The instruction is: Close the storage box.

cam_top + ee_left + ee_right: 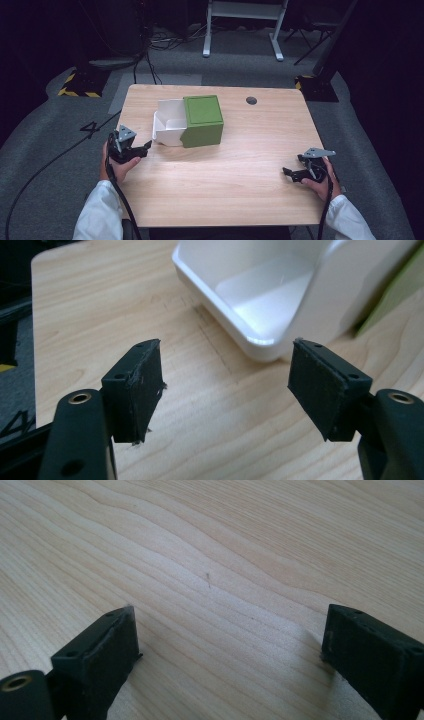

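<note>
The high view showed a light wooden table (225,170) standing on a grey carpet floor (45,125), with a small dark round hole (251,100) near its far edge. On the far-left part of the table stood a green box (203,121), and a white drawer (169,122) came out from its left side, about half of it pulled out. The long axis of the box and drawer together ran left to right across the table, and the open drawer pointed to the person's left. Inside, the drawer looked white and bare, with a low partition across it.

Behind the table, on the floor, there were a white metal frame (245,25), some black cables (150,45) and a black base with yellow and black stripes (80,85).

The left gripper (145,146) was held at the left edge of the table, just beside the drawer and apart from it, and its tips pointed right toward the drawer. In the left gripper view its jaws stood wide apart with nothing between them, and the rounded corner of the drawer (260,305) lay just ahead of them.

The right gripper (287,171) was near the right edge of the table, well apart from the box, pointing left. In the right gripper view its jaws were also spread wide over bare wood (210,580), holding nothing.
</note>
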A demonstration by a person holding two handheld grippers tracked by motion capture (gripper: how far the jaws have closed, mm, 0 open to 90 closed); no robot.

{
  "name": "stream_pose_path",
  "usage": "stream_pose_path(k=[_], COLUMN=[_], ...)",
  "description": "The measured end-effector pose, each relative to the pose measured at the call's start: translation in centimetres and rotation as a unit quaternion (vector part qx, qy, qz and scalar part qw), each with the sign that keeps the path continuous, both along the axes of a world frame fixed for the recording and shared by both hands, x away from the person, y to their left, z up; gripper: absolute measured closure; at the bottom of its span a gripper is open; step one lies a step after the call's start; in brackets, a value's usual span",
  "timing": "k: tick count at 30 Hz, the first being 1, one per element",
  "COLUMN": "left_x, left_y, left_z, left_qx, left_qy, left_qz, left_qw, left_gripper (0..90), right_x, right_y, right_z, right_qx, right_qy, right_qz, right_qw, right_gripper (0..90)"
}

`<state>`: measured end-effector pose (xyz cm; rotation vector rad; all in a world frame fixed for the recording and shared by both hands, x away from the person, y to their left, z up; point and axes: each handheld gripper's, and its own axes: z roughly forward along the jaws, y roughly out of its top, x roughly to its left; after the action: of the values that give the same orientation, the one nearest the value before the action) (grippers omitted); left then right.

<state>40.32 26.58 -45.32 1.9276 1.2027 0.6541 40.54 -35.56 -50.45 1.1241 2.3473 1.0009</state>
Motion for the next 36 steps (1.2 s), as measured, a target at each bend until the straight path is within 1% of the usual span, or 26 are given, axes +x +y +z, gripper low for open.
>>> stream_pose_path(k=[1,2,3,4,5,7,9,12,13,14,15,16,17,18,19,21,22,25,26,28,31,32,33,34,35,36], left_x=[0.1,0.2,0.5,0.5,0.7,1.2,1.7,2.7,2.9,3.5,3.5,3.8,4.0,4.4,4.4,4.6,4.8,5.0,5.1,5.5,6.2,6.4,6.6,6.7,7.0,7.0], left_y=[0.1,0.0,-0.2,-0.2,-0.2,-0.1,-0.1,-0.4,-0.6,-1.2,-1.2,-1.3,-1.4,-1.4,-1.4,-1.4,-1.3,-1.3,-1.3,-1.6,-2.3,-2.6,-2.8,-3.0,-3.2,-3.2], left_z=[0.2,0.4,0.7,0.7,0.8,1.0,1.1,0.9,0.9,0.6,0.6,0.5,0.4,0.0,0.0,-0.4,-0.7,-1.0,-1.1,-1.4,-1.7,-1.7,-1.8,-1.9,-2.0,-2.0], left_qx=[-0.007,-0.01,0.003,0.003,0.001,-0.007,-0.016,-0.031,-0.03,-0.022,-0.022,-0.022,-0.02,-0.015,-0.015,-0.018,-0.024,-0.027,-0.033,-0.031,-0.026,-0.024,-0.023,-0.026,-0.026,-0.026], left_qy=[-0.004,-0.01,-0.014,-0.014,-0.008,-0.012,-0.014,0.0,0.002,0.009,0.009,0.014,0.017,0.025,0.025,0.034,0.041,0.047,0.051,0.054,0.065,0.072,0.076,0.077,0.079,0.079], left_qz=[-0.002,0.001,0.008,0.008,0.008,0.016,0.018,0.011,0.007,0.007,0.007,0.006,0.006,0.008,0.008,0.008,0.005,0.001,-0.003,-0.008,-0.02,-0.023,-0.032,-0.034,-0.038,-0.038], left_qw=[1.0,0.9999,0.9999,0.9999,0.9999,0.9998,0.9996,0.9995,0.9995,0.9997,0.9997,0.9996,0.9996,0.9996,0.9996,0.9992,0.9989,0.9985,0.9982,0.998,0.9974,0.9968,0.9964,0.9961,0.9958,0.9958], left_gripper=[30.1,30.2,30.1,30.2,30.2,30.1,29.6,29.1,29.1,29.0,29.3,28.1,28.1,27.8,28.0,28.5,29.6,30.2,30.2,32.3,36.9,37.7,41.9,46.0,46.4,46.2], right_x=[0.0,0.0,0.0,0.0,0.0,0.0,0.0,-0.1,-0.1,-0.1,-0.1,-0.1,-0.1,-0.1,-0.1,-0.1,-0.1,-0.1,-0.1,-0.1,-0.1,-0.1,-0.1,-0.1,-0.1,-0.1], right_y=[0.0,0.0,0.0,0.0,0.0,0.0,0.0,0.0,0.0,0.0,0.0,0.0,0.0,0.0,0.0,0.0,0.0,0.0,0.0,0.0,0.0,0.0,0.0,0.0,0.0,0.0], right_z=[0.0,0.0,0.0,0.0,0.0,0.0,0.0,0.0,0.0,0.0,0.0,0.0,0.0,0.0,0.0,0.0,0.0,0.0,0.0,0.0,0.0,0.0,0.0,0.0,0.0,0.0], right_qx=[0.0,0.0,0.0,0.0,0.0,0.0,0.001,0.0,0.0,0.001,0.001,0.0,0.0,0.001,0.001,0.001,0.001,0.001,0.001,0.0,0.001,0.001,0.001,0.001,0.001,0.001], right_qy=[0.0,0.0,0.0,0.0,0.0,0.0,0.0,-0.001,-0.001,-0.001,-0.001,-0.001,-0.001,-0.001,-0.001,-0.001,-0.001,-0.001,-0.001,-0.001,-0.001,-0.001,-0.001,-0.001,-0.001,-0.001], right_qz=[0.0,0.0,0.0,0.0,0.0,0.0,0.0,0.001,0.001,0.001,0.001,0.001,0.001,0.001,0.001,0.001,0.001,0.001,0.001,0.001,0.001,0.001,0.001,0.001,0.001,0.001], right_qw=[1.0,1.0,1.0,1.0,1.0,1.0,1.0,1.0,1.0,1.0,1.0,1.0,1.0,1.0,1.0,1.0,1.0,1.0,1.0,1.0,1.0,1.0,1.0,1.0,1.0,1.0], right_gripper=[7.8,7.7,7.8,7.8,7.8,7.8,7.8,7.8,7.8,7.8,7.8,7.8,7.8,7.8,7.8,7.7,7.8,7.8,7.8,7.8,7.8,7.8,7.8,7.8,7.8,7.8])
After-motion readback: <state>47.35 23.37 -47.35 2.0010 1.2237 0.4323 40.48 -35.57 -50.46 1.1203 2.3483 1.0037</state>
